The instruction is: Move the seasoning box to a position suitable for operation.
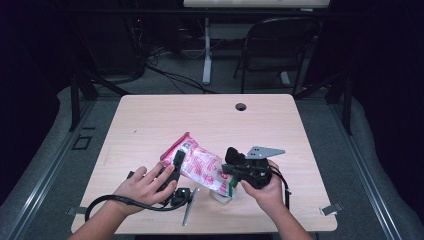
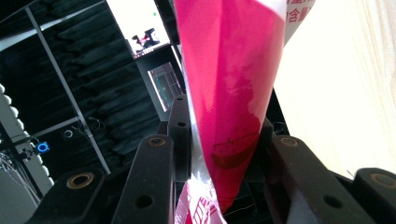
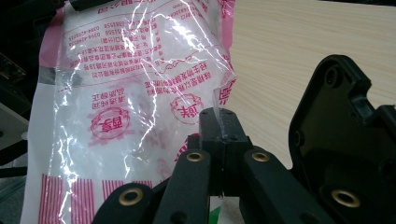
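Observation:
A plastic bag [image 1: 200, 167] printed in pink and white, with white grains inside, is held between my two grippers over the wooden table [image 1: 200, 115]. My left gripper [image 1: 178, 157] lies on its side at the bag's pink far end. In the left gripper view the pink bag [image 2: 229, 70] fills the gap between the jaws of the left gripper [image 2: 224, 135], and both pads touch it. My right gripper [image 1: 226, 170] is at the near right corner. In the right gripper view the right gripper [image 3: 219, 126] is shut on a clear corner of the bag [image 3: 130, 84].
A small white and green item [image 1: 226, 194] sits on the table under the bag's near end. A cable hole [image 1: 241, 106] is near the table's far edge. Behind the table stand a folding chair [image 1: 280, 45] and a white desk leg [image 1: 206, 55].

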Motion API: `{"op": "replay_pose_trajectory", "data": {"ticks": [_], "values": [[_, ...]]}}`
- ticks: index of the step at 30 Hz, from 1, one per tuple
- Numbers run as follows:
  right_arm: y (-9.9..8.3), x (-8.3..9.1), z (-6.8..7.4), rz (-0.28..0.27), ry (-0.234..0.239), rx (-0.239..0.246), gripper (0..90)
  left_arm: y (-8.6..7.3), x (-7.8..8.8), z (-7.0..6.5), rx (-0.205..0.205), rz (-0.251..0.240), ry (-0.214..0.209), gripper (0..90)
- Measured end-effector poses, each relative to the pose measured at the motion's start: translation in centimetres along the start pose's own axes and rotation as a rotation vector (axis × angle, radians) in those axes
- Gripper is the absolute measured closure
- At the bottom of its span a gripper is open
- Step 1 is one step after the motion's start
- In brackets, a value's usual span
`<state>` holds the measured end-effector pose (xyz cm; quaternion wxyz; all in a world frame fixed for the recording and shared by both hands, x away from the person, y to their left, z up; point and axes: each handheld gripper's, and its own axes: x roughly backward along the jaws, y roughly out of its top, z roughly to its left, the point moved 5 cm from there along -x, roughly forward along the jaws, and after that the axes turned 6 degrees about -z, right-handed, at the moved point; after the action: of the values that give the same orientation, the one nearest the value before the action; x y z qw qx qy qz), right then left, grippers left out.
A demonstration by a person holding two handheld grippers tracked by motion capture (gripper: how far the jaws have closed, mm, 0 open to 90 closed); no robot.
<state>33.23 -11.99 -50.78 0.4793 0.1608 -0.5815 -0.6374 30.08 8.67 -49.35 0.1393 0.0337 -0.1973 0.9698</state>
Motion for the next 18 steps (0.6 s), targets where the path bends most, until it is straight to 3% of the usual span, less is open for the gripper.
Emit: {"op": "replay_pose_trajectory", "data": {"ticks": [18], "values": [[-0.44, 0.1, -0.34, -0.002, -0.023, -0.01, 90.0, 0.22, -0.13, 0.12, -0.008, -0.014, 0.012, 72.3]]}}
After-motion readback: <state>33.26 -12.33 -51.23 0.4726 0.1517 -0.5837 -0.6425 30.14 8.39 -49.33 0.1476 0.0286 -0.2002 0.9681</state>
